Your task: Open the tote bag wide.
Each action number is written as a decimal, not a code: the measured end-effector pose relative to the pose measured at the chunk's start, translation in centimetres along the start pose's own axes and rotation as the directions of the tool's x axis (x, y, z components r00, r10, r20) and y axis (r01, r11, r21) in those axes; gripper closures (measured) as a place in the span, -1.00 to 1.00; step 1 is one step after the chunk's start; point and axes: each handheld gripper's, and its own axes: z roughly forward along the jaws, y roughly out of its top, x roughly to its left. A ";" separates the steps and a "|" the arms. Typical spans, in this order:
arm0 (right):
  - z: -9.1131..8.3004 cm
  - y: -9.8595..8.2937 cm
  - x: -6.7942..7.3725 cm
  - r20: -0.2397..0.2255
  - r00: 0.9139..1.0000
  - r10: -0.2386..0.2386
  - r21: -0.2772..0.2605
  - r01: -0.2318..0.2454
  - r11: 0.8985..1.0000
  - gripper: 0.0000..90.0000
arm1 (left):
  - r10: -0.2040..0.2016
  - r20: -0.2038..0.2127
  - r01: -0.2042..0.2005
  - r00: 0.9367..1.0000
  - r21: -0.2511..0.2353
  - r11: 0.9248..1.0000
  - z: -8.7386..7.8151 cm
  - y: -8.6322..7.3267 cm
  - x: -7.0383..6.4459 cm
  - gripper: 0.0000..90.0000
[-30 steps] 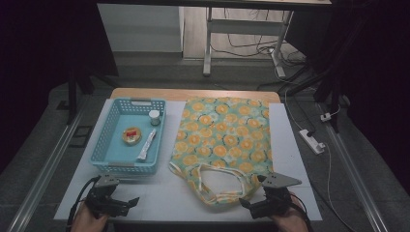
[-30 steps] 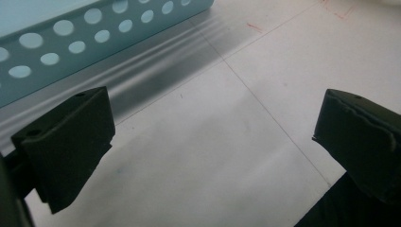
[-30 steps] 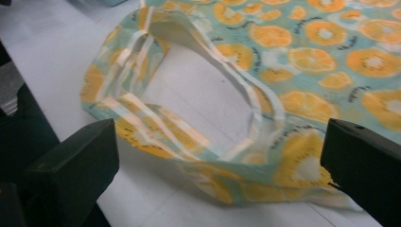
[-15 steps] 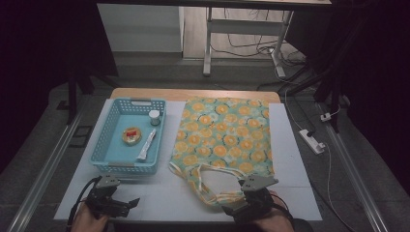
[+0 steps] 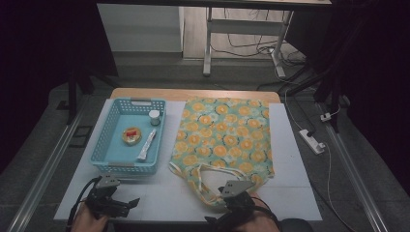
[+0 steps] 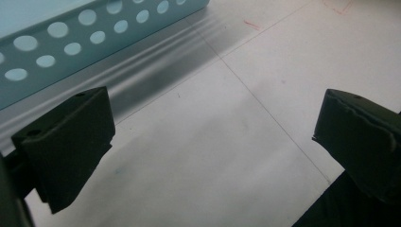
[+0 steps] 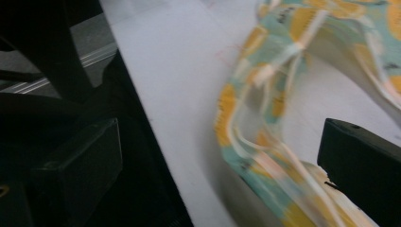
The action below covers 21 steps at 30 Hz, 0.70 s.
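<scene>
Orange-flowered, our teal cloth bag (image 5: 222,140) lies flat on the counter (image 5: 300,193), handles beside our spread right tongs (image 7: 222,156), left tongs (image 6: 208,142) spread too.

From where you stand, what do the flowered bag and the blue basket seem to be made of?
The flowered bag looks like soft woven cloth: it lies flat and its handles flop limply. The blue basket looks like moulded plastic: smooth, rigid walls with punched round holes.

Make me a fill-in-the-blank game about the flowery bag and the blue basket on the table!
1. The flowery bag lies flat, and its handles point toward the ____.
2. The basket is coloured ____.
3. The right gripper has its jaws ____ beside the bag's handles.
4. The left gripper is over bare table, just in front of the ____.

Missing words: person; blue; open; basket
</scene>
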 end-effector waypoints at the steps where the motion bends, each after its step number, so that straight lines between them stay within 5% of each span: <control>1: 0.2 0.1 0.1 -0.010 1.000 -0.004 0.000 0.004 1.000 -0.94 | 0.000 -0.001 0.000 1.000 0.000 1.000 0.0 0.0 0.0 -1.00; 9: 1.5 0.0 0.3 -0.050 0.999 -0.014 0.046 0.016 0.999 -0.57 | 0.004 -0.005 -0.004 1.000 0.004 1.000 0.0 0.0 0.0 -1.00; 21: 2.0 -1.0 -1.1 0.053 0.997 -0.061 0.174 0.051 0.983 0.03 | 0.007 -0.009 -0.007 1.000 0.009 1.000 0.1 0.0 -0.1 -1.00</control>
